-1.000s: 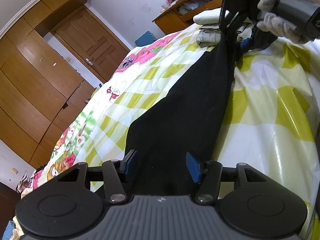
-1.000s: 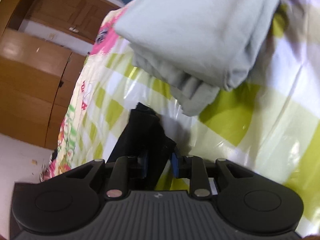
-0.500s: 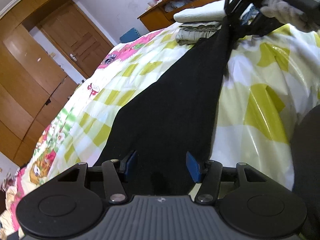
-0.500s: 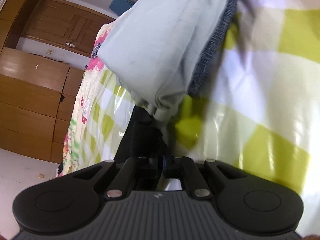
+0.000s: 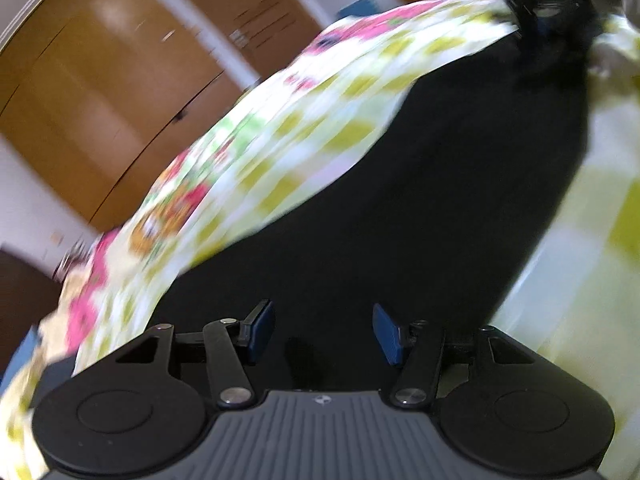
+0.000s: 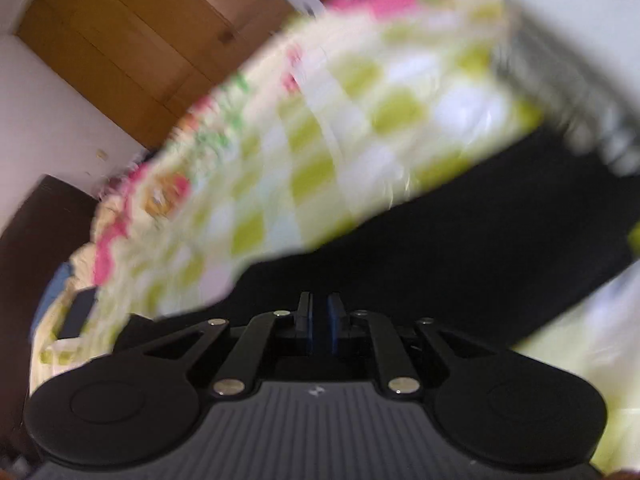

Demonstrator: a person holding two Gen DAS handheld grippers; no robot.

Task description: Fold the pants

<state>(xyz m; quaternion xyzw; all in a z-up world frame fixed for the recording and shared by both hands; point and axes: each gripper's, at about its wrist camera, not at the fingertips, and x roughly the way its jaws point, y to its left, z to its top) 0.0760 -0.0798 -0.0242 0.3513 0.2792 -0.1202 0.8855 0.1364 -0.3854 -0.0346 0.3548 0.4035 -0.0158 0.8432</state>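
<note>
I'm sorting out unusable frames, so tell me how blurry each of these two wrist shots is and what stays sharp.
Left wrist view: the checked bedspread and wardrobe smear with motion blur, while the left claw stays crisp over the black pants. Right wrist view: heavier smearing, only the right claw is sharp; both bend at the edges.

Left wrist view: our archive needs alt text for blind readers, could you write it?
Black pants stretch across a green-checked floral bedspread, blurred by motion. The left gripper stands open over the near end; the right gripper is at the far end. Wooden wardrobes behind.
</note>
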